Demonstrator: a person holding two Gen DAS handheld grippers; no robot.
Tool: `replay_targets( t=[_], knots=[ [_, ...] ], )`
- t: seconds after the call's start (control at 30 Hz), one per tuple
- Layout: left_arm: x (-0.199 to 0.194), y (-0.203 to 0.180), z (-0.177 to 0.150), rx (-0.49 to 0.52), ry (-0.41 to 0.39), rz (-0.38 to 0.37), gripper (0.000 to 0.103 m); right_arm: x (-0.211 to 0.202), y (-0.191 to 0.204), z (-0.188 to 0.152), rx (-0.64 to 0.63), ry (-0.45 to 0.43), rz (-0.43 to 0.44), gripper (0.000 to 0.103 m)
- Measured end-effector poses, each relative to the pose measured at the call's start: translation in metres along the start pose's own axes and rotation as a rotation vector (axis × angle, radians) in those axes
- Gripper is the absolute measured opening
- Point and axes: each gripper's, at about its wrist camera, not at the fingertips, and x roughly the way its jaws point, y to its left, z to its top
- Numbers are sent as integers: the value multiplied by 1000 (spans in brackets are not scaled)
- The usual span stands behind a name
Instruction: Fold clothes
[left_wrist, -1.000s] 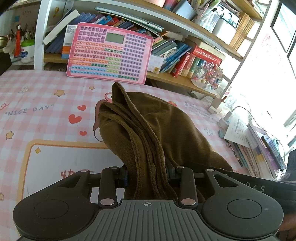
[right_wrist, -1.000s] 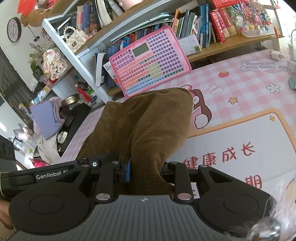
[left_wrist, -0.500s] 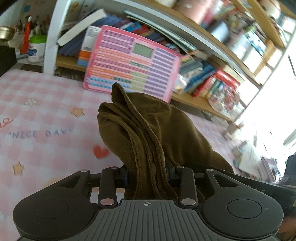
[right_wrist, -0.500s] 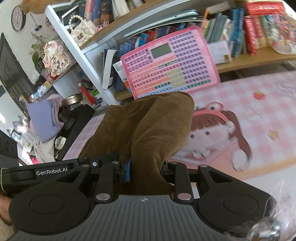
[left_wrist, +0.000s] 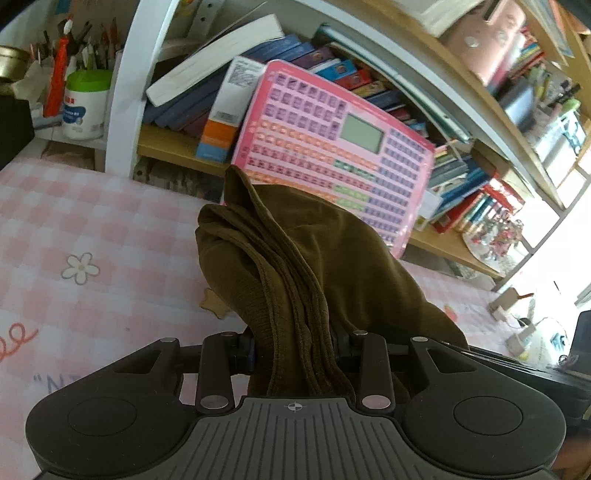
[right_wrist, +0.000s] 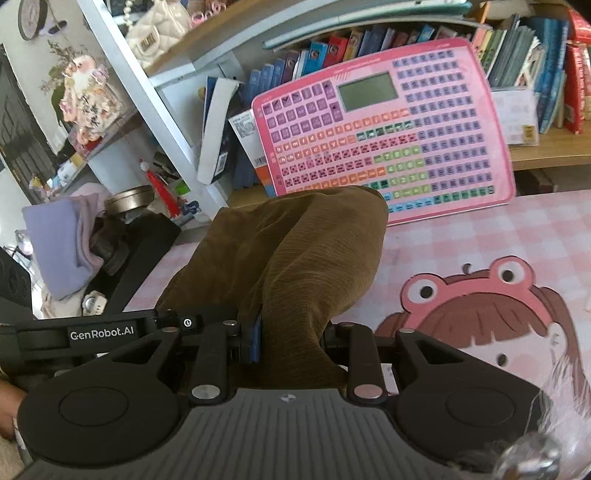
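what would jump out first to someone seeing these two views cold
A bunched brown garment fills the middle of both views, clamped in the left gripper and the right gripper. Behind it a pink keyboard toy leans against the crowded bookshelf, above the pink checked mat.

A lived-in home, likely a child's study corner: a pink checked desk mat (right_wrist: 480, 236) with a cartoon girl (right_wrist: 480, 317) fills the lower right, a pink toy keyboard tablet (right_wrist: 384, 129) leans at centre against crowded bookshelves (left_wrist: 458, 110), and a pen pot (left_wrist: 86, 103) sits upper left
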Motion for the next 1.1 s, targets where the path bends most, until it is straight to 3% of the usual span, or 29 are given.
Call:
replay_targets(
  t=[0.43,0.57,0.73,0.87,0.93,1.1],
  knots=[
    [25,47,8,-71,16,-16,33,49,3,1,-3,25,-9,26],
    [38,58,4,-91,60,8,37,63,-8,-9,92,89,-31,31],
    [45,67,1,-110,73,-9,40,66,-20,-18,185,97,-43,44],
    [45,67,-1,-111,69,-3,46,65,-19,-16,162,99,-80,60],
    [41,65,-1,-103,67,18,52,63,-15,-14,130,105,-120,77],
    [21,55,-1,-65,31,93,53,47,-1,-13,55,98,-187,89]
  ],
)
